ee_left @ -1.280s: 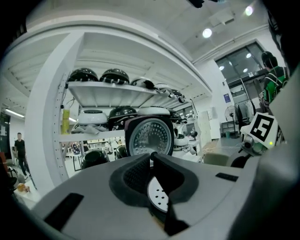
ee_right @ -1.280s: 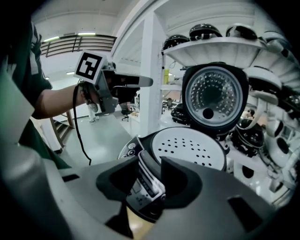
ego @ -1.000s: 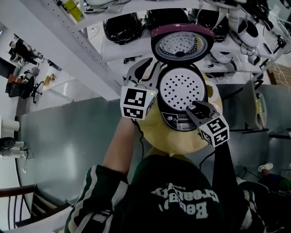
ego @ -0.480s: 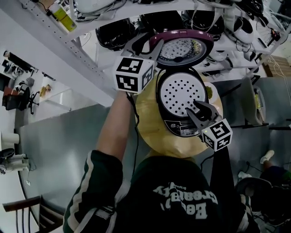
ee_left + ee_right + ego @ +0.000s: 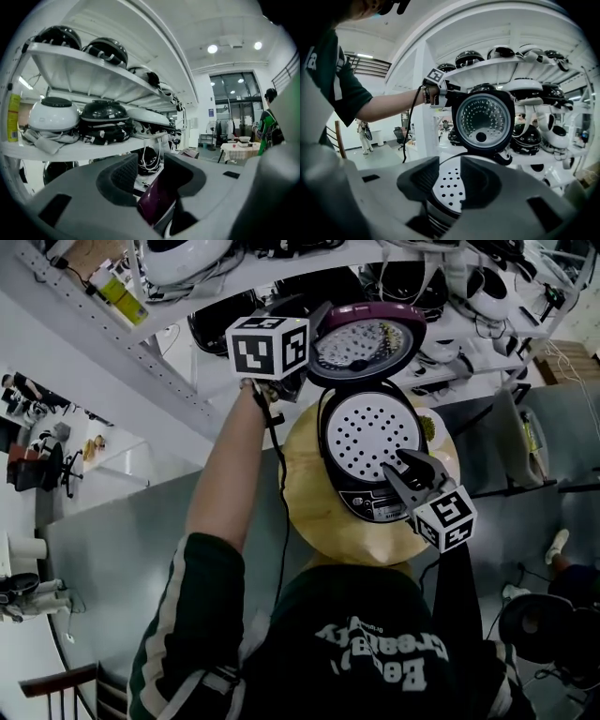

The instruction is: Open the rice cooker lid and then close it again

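The rice cooker (image 5: 370, 446) stands on a round wooden table (image 5: 314, 512) with its perforated white inner plate (image 5: 450, 187) showing. Its purple-rimmed lid (image 5: 366, 338) stands raised behind the pot. My left gripper (image 5: 307, 341) is at the lid's left edge. Its jaws have just been opening wide, and the purple lid rim (image 5: 157, 199) lies between them without visible pressure from the pads. My right gripper (image 5: 394, 463) hovers over the cooker's front right rim. Its jaws have just been closing a little; they straddle the rim, and I see no grip.
White shelves (image 5: 150, 343) behind the table carry several other black and white rice cookers (image 5: 54, 112) with bundled cords. A yellow-green bottle (image 5: 117, 287) stands on the left shelf. A black cable (image 5: 281, 484) runs along my left arm. Grey floor lies to the left.
My left gripper has risen from the cooker's left side to the raised lid's left edge. The lid stays up. The right gripper has hardly moved.
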A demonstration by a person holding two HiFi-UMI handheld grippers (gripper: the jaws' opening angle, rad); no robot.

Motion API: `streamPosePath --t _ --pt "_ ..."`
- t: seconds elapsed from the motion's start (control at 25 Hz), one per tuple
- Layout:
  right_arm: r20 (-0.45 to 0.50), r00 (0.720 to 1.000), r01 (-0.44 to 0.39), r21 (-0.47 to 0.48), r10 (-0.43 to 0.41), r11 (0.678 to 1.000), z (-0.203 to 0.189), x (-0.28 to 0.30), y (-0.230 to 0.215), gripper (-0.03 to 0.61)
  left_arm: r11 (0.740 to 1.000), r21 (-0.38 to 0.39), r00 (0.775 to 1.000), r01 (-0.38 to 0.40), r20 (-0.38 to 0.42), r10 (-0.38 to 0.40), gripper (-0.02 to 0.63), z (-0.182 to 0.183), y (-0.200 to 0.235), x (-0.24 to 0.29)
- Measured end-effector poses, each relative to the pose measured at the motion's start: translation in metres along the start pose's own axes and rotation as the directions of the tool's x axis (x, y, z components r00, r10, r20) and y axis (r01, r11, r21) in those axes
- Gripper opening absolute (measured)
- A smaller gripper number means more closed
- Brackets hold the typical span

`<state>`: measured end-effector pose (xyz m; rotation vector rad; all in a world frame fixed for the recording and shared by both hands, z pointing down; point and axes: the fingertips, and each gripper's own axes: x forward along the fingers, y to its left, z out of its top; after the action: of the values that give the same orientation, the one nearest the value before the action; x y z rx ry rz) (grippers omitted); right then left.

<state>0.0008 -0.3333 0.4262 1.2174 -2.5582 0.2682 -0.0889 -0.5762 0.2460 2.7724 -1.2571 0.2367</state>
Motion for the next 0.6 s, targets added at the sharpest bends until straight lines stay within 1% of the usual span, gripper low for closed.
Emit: streamPosePath --t 0.08,0.16,0.36,0.6 --pt "-0.008 1.000 -0.003 -0.001 0.003 1.000 -0.004 -0.002 0.001 0.145 0.997 -0.072 0.999 0.037 -0.006 -0.038 0.150 -0.002 -0.001 0.003" --pt "-0.016 1.000 -0.004 -0.002 0.004 1.000 -0.008 -0.003 0.001 0.146 0.992 -0.110 0.998 0.057 -0.007 -0.058 0.149 -0.005 -0.002 0.002" --pt "-0.006 1.000 0.004 -0.005 -0.004 1.000 -0.010 -0.006 -0.003 0.146 0.990 -0.119 0.997 0.076 -0.017 -0.078 0.149 -0.007 -0.013 -0.004" --pt "0.011 1.000 -0.009 -0.011 0.009 1.000 -0.009 -0.017 0.006 0.146 0.988 -0.123 0.995 0.093 -0.032 -0.098 0.150 -0.017 -0.036 -0.025"
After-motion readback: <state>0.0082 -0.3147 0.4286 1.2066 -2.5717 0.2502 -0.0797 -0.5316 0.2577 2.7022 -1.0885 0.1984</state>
